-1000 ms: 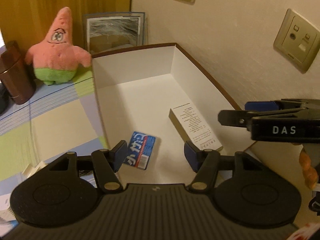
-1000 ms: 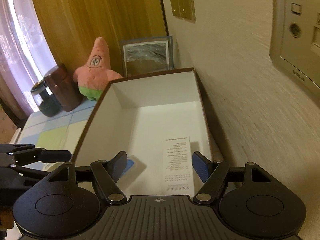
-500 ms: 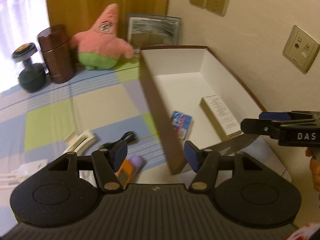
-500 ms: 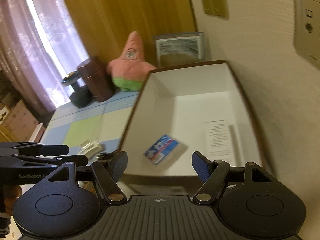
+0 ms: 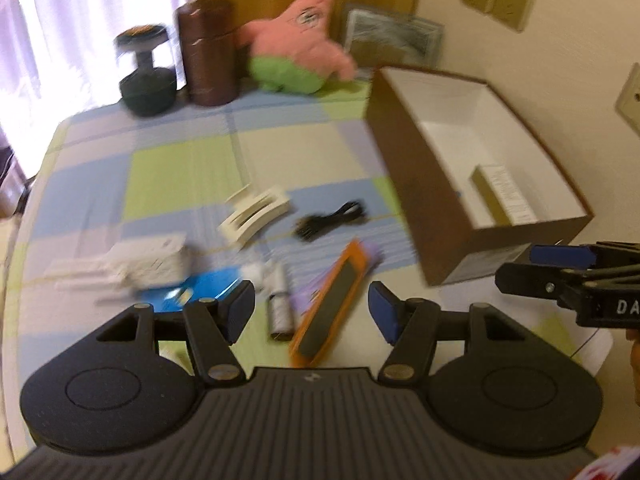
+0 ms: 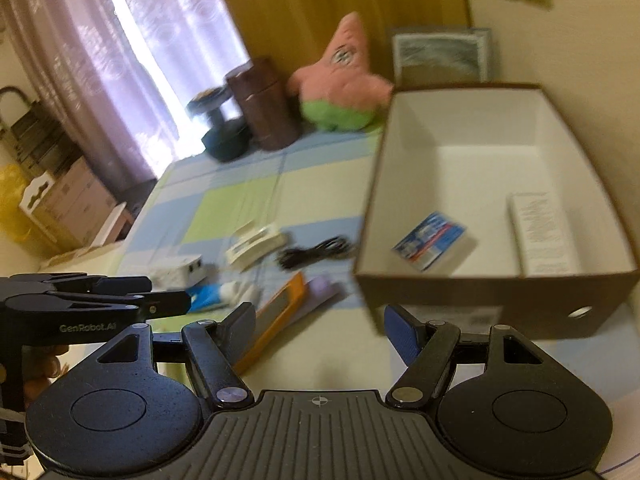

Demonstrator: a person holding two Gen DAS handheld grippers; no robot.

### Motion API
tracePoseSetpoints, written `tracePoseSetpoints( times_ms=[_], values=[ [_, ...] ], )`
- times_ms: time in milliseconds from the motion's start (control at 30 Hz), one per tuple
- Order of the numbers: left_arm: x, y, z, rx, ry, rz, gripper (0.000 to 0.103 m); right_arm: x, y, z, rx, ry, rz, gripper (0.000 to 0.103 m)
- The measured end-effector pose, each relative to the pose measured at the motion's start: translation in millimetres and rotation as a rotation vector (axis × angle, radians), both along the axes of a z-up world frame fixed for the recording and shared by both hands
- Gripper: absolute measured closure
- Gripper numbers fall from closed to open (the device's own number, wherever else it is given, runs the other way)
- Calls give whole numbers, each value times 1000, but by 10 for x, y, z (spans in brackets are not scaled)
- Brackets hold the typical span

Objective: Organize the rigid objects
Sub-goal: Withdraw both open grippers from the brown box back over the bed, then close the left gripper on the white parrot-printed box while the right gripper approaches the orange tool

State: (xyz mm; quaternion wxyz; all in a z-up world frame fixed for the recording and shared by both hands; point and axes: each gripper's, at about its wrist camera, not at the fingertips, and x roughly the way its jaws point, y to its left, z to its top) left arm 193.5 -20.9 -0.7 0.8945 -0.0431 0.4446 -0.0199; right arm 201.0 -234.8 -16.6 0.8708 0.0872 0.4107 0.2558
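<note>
Between picks: both grippers empty over the loose items, box partly filled.

We held the left gripper (image 5: 311, 307) jaws apart, nothing between the pads, above the orange-framed flat item (image 5: 334, 300) and a small white bottle (image 5: 279, 304). Our right gripper (image 6: 319, 326) was likewise spread and empty, near the brown box (image 6: 496, 300). Inside the box lay a blue-and-white packet (image 6: 430, 240) and a long white carton (image 6: 544, 232). On the checked cloth (image 5: 180, 168), outside the box, sat a cream holder (image 5: 256, 216), a black cable (image 5: 330, 220) and a white adapter (image 5: 152, 262). We judged the step to be choosing the next piece; the next move called for lowering onto the orange-framed item and closing across its narrow width. Blur limited detail.
</note>
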Motion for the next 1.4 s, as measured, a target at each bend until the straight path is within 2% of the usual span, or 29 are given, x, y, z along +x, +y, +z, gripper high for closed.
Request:
tracePoseSetpoints(
  times_ms=[367,733,900,1267,1400],
  values=[
    [-430,554,-345,-1,99,141,44,-142,643,-331,-31,70,119,34],
    [-501,769,-703,-33,197,224,44,-169,882,-598,-55,151,136,34],
    [-454,798,-838,-52,219,239,44,-135,920,-685,-60,176,125,34],
    [-272,796,-1043,6,238,225,45,8,1001,-791,-72,203,79,34],
    [-225,820,-1088,28,237,216,55,94,1074,-833,-90,197,56,34]
  ],
)
